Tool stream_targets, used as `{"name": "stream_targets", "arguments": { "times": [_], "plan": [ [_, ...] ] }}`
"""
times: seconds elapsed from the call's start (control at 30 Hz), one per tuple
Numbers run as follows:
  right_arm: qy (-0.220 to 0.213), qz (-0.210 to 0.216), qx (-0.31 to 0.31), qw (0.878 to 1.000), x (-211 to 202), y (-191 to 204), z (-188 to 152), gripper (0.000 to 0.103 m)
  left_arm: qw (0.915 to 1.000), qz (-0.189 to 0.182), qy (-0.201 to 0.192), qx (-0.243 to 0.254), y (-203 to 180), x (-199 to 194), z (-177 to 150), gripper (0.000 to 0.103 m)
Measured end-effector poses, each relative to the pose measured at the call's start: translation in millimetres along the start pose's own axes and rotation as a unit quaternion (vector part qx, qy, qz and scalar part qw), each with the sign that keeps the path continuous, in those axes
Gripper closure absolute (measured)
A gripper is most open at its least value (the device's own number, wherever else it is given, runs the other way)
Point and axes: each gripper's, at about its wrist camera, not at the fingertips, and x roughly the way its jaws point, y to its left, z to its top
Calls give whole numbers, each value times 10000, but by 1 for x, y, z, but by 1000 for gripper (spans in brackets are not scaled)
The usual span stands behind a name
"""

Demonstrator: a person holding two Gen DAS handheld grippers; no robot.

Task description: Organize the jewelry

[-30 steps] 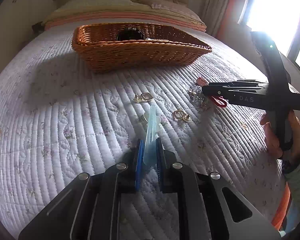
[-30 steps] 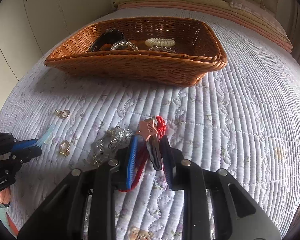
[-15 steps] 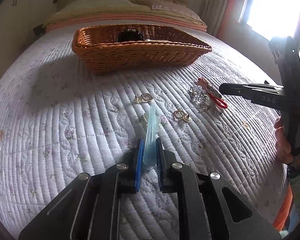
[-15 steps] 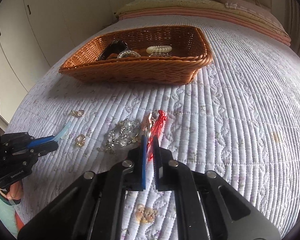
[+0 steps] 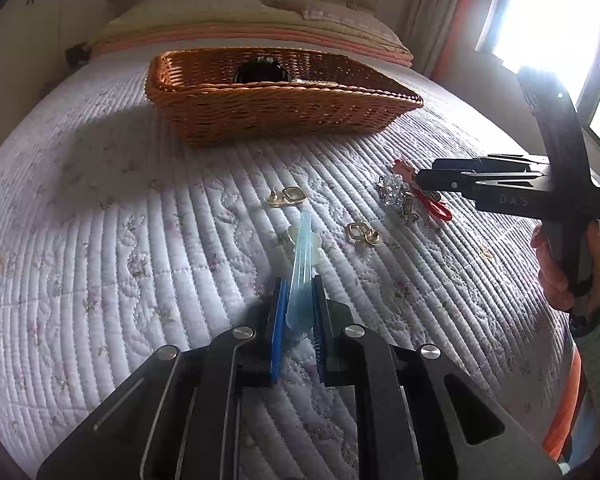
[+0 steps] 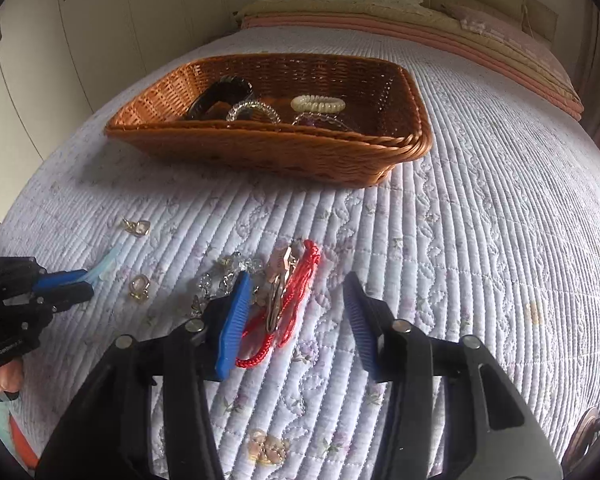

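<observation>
My left gripper (image 5: 298, 312) pinches the pale blue clip (image 5: 300, 268), lifted for the far basket (image 6: 260, 156). My right gripper (image 6: 296, 312) is opening over the red cord (image 6: 296, 292), 2 pads clear, for a fuller grasp.

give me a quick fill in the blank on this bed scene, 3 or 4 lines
1. The left gripper is shut on a pale ____ strip.
2. The red cord lies on the quilt, not in the ____.
3. The right gripper has its jaws opening, with the cord lying ____ them, unpressed.
4. Two gold earrings lie on the quilt, ____ the basket.

Missing words: blue; basket; between; outside
</observation>
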Motion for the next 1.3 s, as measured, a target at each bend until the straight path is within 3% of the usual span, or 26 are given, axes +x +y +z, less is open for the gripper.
{"name": "stream_targets", "arguments": {
  "times": [0.2, 0.33, 0.87, 1.13, 1.3],
  "plan": [
    [188, -320, -505, 9980, 20, 24, 8, 75, 10000, -73, 10, -61, 3, -1, 1, 92],
    [297, -276, -570, 9976, 26, 25, 12, 82, 9999, -92, 8, -73, 4, -2, 1, 92],
    [-470, 171, 216, 9985, -48, -5, -19, 82, 9997, 182, -76, 119, -9, -4, 2, 93],
    [-909, 354, 348, 9946, -84, -4, -6, 82, 9970, 285, -698, 184, -22, -45, 28, 93],
    [-1281, 438, 363, 9901, -94, -6, 39, 82, 9916, 413, -1198, 275, -26, -61, 86, 93]
  ]
}}
